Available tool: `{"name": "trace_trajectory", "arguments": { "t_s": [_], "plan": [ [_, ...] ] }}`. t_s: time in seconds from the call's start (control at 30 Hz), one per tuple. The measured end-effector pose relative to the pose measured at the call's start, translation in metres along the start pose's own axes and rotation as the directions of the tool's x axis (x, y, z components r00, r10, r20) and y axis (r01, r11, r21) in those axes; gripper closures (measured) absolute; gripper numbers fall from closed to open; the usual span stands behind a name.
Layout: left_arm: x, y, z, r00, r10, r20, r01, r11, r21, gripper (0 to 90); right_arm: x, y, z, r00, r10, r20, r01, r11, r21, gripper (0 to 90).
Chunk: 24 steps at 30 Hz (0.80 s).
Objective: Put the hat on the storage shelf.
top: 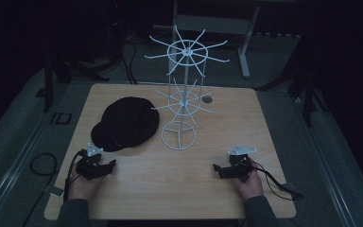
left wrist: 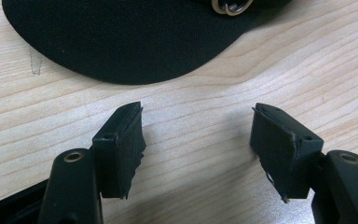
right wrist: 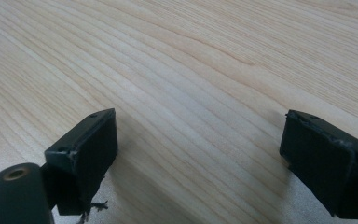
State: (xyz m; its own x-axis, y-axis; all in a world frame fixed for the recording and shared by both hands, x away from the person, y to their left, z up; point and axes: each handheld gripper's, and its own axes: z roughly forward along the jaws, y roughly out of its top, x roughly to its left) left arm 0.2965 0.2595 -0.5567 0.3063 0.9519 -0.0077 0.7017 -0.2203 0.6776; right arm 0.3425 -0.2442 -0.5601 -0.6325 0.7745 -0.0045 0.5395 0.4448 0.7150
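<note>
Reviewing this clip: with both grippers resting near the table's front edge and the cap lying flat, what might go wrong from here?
The black cap lies flat on the table, so the open left gripper may slide over its thin brim instead of catching it. The white wire rack stands close beside the cap; lifting the cap could snag a prong and tip the rack. The right gripper, also open, sits too far off to steady either.
</note>
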Motion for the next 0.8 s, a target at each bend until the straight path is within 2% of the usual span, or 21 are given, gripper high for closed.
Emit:
{"name": "trace_trajectory", "arguments": {
  "t_s": [0.2, 0.27, 0.33, 0.43, 0.47, 0.63, 0.8],
  "plan": [
    [0.000, 0.001, -0.001, 1.0000, 0.004, 0.005, -0.004, 0.9999, 0.016, 35.9, 0.000, 0.000, 0.000, 1.0000, -0.001, 0.000, 0.001, 1.000, 0.000, 10.9],
    [0.000, 0.001, -0.002, 0.9999, 0.008, 0.009, -0.008, 0.9998, 0.017, 42.2, 0.000, 0.000, 0.000, 1.0000, 0.000, 0.000, 0.000, 1.000, 0.000, 10.9],
    [0.001, 0.003, -0.005, 0.9988, 0.031, 0.038, -0.033, 0.9986, 0.040, 47.9, 0.000, 0.000, 0.000, 1.0000, 0.000, 0.000, 0.000, 1.000, 0.000, 10.8],
    [0.002, 0.005, -0.006, 0.9974, 0.045, 0.055, -0.049, 0.9973, 0.056, 53.2, 0.000, 0.000, 0.000, 1.0000, -0.002, 0.000, 0.002, 1.000, 0.000, 10.9],
    [0.003, 0.007, -0.007, 0.9963, 0.051, 0.070, -0.056, 0.9962, 0.067, 53.4, 0.000, 0.000, 0.000, 1.0000, -0.002, 0.000, 0.002, 1.000, 0.000, 10.9],
    [0.004, 0.015, -0.014, 0.9952, 0.066, 0.072, -0.070, 0.9962, 0.053, 51.6, 0.000, 0.000, 0.000, 1.0000, -0.001, 0.001, 0.001, 1.000, -0.001, 10.9],
    [0.006, 0.032, -0.023, 0.9966, 0.056, 0.061, -0.058, 0.9981, 0.022, 43.5, 0.000, 0.000, 0.000, 1.0000, 0.000, 0.001, 0.000, 1.000, 0.000, 10.9]
  ]
}}
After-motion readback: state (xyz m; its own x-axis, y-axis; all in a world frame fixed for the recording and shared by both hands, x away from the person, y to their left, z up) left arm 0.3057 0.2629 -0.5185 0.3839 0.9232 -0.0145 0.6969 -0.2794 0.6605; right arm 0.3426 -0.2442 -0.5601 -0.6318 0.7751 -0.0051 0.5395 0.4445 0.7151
